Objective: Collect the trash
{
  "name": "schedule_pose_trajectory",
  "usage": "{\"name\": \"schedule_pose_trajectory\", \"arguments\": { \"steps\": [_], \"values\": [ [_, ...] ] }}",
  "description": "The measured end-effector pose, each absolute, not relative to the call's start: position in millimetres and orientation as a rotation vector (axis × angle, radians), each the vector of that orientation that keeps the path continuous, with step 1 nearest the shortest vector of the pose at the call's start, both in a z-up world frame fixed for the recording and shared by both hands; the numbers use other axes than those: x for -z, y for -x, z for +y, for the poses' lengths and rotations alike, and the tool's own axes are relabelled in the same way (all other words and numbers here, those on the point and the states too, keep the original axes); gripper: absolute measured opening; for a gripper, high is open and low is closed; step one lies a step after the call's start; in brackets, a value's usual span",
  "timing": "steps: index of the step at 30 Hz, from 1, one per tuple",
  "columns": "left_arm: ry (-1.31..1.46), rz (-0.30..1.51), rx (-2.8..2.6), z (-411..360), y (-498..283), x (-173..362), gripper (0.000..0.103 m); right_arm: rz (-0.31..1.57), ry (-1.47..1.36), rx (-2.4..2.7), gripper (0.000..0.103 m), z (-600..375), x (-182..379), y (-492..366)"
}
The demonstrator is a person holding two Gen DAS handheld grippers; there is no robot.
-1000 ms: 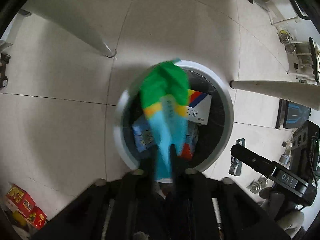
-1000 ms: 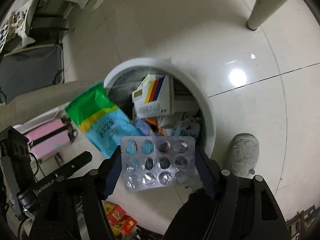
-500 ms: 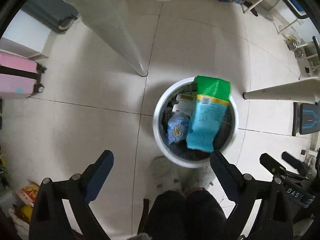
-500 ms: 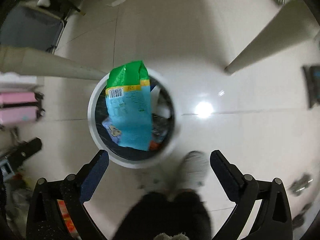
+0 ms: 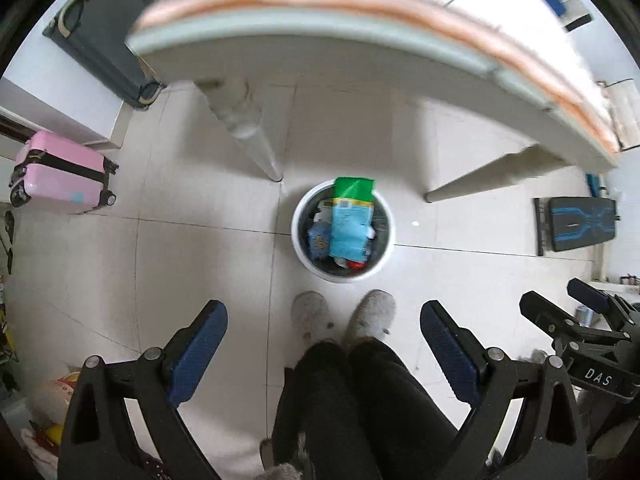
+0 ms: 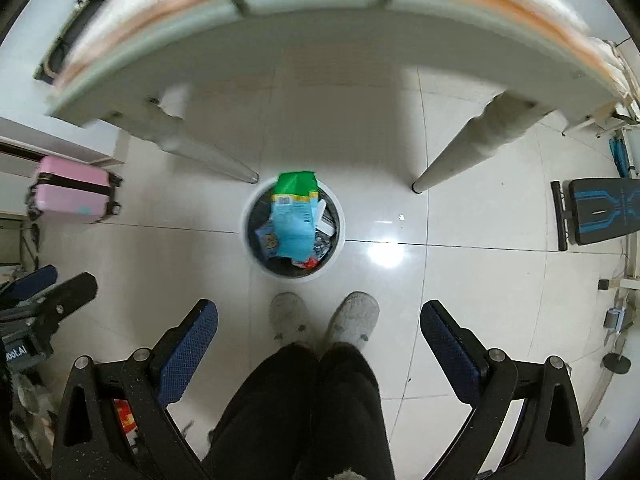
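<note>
A round white trash bin (image 5: 301, 248) (image 6: 246, 240) stands on the tiled floor far below both grippers, under the table's edge. A green and light-blue packet (image 5: 352, 220) (image 6: 294, 216) lies on top of the rubbish in it, its green end over the far rim. A small blue wrapper (image 5: 318, 240) (image 6: 267, 239) shows beside it. My left gripper (image 5: 324, 336) points straight down, open and empty. High above the floor, my right gripper (image 6: 319, 332) is open too, nothing between its blue pads. The right gripper also shows at the left wrist view's right edge (image 5: 576, 320).
A white table (image 5: 360, 60) (image 6: 320, 44) with an orange-edged top spans the upper view, its legs (image 5: 256, 148) (image 6: 448, 164) flanking the bin. A person's grey slippers (image 5: 344, 316) (image 6: 324, 316) stand just before the bin. A pink suitcase (image 5: 60, 180) sits left, a black-and-blue bench (image 6: 600, 210) right.
Both grippers opened and let go: the green-blue packet and the blister pack dropped into the bin. Both hands then rose well above the floor, so the bin looks much smaller.
</note>
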State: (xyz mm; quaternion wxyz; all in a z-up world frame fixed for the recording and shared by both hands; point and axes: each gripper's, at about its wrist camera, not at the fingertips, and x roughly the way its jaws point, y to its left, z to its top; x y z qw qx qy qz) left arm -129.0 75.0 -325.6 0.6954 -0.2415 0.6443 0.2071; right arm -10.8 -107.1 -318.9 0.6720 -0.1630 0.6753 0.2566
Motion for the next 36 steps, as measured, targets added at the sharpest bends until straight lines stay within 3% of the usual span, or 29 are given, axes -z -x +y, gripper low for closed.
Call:
{"name": "schedule_pose_trajectory", "arguments": {
  "steps": [8, 17, 24, 36],
  "values": [
    [0.528, 1.352, -0.419, 55.2, 142.5, 209.4, 0.099, 1.505, 0.291, -0.645, 0.102, -139.5, 167.5, 26.3],
    [0.562, 1.224, -0.35, 34.2, 155.1, 119.4, 0.099, 1.477, 0.228, -0.728, 0.102, -167.3, 52.3, 39.4],
    [0.592, 1.162, -0.301, 22.3, 164.3, 81.6, 0.099, 1.465, 0.179, -0.804, 0.102, -179.9, 9.4, 51.3],
    [0.615, 1.105, -0.249, 12.1, 165.3, 58.9, 0.102, 1.451, 0.132, -0.881, 0.103, -187.1, -13.5, 55.4]
  ]
}}
